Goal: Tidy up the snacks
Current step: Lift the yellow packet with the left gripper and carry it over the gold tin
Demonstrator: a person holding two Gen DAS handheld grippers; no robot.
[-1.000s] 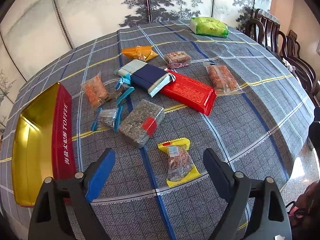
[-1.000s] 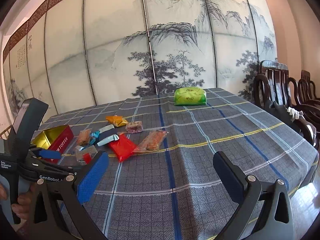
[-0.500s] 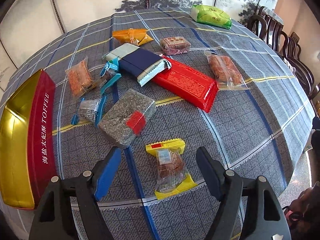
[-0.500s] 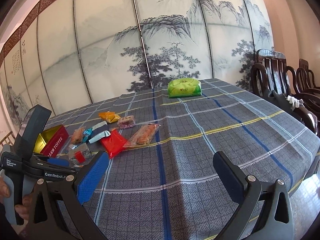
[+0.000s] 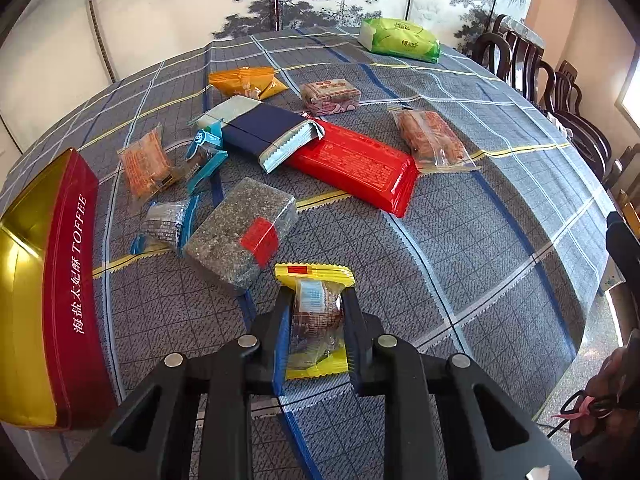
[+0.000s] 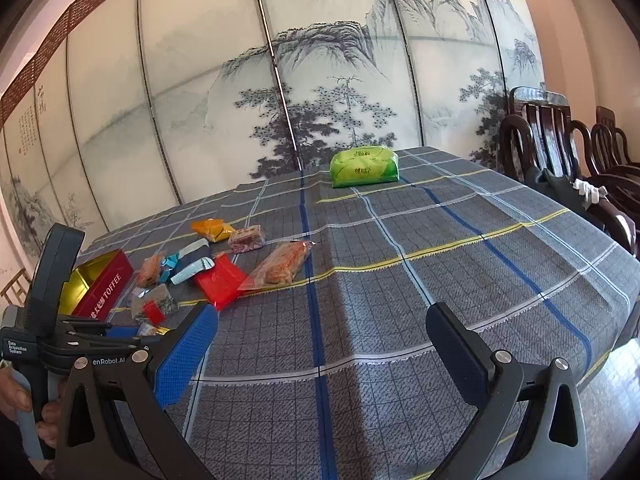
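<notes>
My left gripper (image 5: 316,296) points down at the table, its jaws closing tight on a clear snack packet with yellow ends (image 5: 318,320); the pads press both its sides. The packet still lies on the checked tablecloth (image 5: 460,260). An open red and gold toffee tin (image 5: 68,280) stands to the left. Just beyond the packet lies a grey block with a red label (image 5: 240,236). My right gripper (image 6: 320,316) hovers open over bare cloth, nothing between its fingers. In the right wrist view the left gripper (image 6: 120,330) is at far left, near the tin (image 6: 105,288).
Several more snacks lie further out: a long red pack (image 5: 352,164), a navy pack (image 5: 260,130), an orange packet (image 5: 246,82), a clear bag of orange pieces (image 5: 430,140), a green pack (image 5: 400,40) at the far edge. Dark wooden chairs (image 5: 560,96) line the right side.
The left gripper came forward and down over the yellow-ended packet and its jaws closed on it. The right gripper stayed open and barely shifted.
</notes>
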